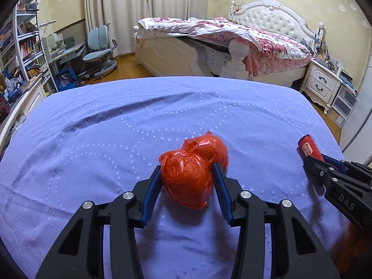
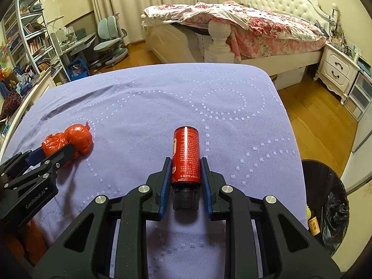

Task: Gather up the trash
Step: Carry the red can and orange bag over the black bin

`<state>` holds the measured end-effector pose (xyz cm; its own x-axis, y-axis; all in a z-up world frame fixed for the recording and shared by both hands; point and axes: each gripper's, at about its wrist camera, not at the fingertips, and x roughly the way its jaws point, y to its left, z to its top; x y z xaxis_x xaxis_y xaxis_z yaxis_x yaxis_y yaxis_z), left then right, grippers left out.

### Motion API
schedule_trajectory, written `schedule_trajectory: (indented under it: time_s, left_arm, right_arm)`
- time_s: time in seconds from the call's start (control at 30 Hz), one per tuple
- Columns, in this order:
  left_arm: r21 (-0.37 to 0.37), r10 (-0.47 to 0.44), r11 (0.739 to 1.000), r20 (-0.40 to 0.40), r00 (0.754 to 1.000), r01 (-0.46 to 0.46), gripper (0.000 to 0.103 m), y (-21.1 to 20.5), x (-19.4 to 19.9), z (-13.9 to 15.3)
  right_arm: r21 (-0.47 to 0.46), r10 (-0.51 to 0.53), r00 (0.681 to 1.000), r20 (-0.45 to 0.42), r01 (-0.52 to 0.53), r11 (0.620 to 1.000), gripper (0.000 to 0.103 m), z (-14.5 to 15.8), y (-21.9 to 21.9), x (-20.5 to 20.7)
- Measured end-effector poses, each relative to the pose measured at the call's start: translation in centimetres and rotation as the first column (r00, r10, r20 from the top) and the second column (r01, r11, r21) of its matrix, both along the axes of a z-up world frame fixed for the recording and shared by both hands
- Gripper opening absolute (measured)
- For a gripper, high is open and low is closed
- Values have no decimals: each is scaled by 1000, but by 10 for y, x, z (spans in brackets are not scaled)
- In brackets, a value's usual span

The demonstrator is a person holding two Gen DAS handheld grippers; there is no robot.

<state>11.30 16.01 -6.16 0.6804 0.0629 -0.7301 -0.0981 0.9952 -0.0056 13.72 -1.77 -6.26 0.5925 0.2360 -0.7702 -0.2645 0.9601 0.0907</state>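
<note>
Since both claws already have a hold, pickup's basically done imo: left gripper (image 1: pixel 186 174) clamps the red bag wad (image 1: pixel 193 174), right gripper (image 2: pixel 185 169) clamps the red bottle (image 2: pixel 185 155), both w/ the purple bedsheet (image 2: pixel 162 97) under them. Left to do: drop em in the black-lined bin (image 2: pixel 325 200) beside the bed.

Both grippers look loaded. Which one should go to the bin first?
Right, probably. The right gripper is shut on the red bottle, and the black-lined trash bin stands just off the bed's right edge beside it. The left gripper, shut on the red plastic bundle, sits farther from it.
</note>
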Motion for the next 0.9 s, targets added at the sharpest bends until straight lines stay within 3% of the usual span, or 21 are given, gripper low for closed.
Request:
schedule_trajectory:
  time_s: [0.5, 0.9]
  left_arm:
    - [-45, 40, 998, 33, 999, -38, 41, -2, -35, 11]
    - [-43, 21, 999, 77, 997, -18, 41, -34, -64, 23]
  right_arm:
    - [8, 10, 1000, 15, -10, 1000, 23, 1, -7, -35]
    - [34, -18, 998, 53, 17, 999, 23, 12, -38, -85]
